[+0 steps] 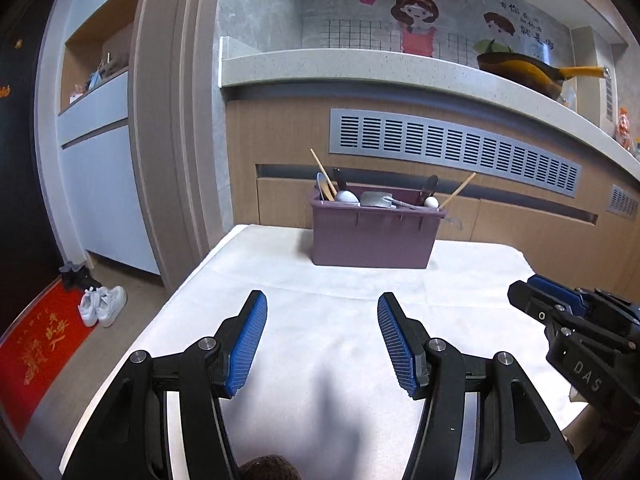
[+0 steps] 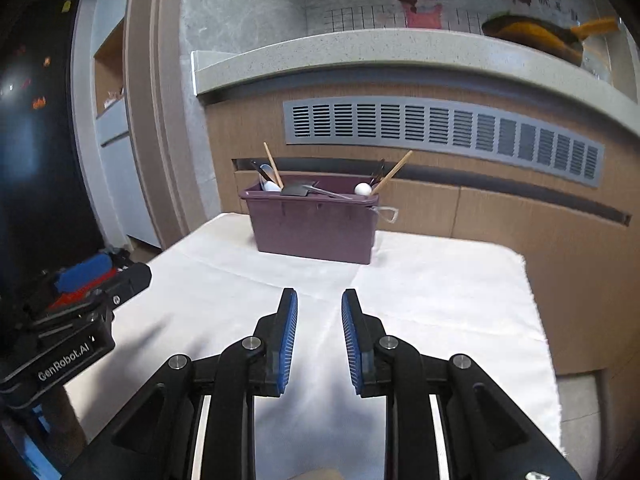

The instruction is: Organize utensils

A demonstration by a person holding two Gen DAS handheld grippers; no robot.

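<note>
Nearest, the left gripper (image 1: 322, 340) has its jaws spread wide and the right gripper (image 2: 319, 340) a little parted (both hold nothing) above the white worktop (image 1: 360, 280). Farther, all utensils (image 1: 376, 198) stand in the purple bin (image 1: 372, 236): gathered, or awaiting sorting.

table (image 1: 460, 280): white cloth-covered | on it: purple bin (image 1: 372, 236), far edge

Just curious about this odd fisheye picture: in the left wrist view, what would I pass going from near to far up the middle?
Left gripper → white tablecloth → purple bin of utensils → wooden cabinet front with grey vent → speckled countertop → wall cartoon.
</note>
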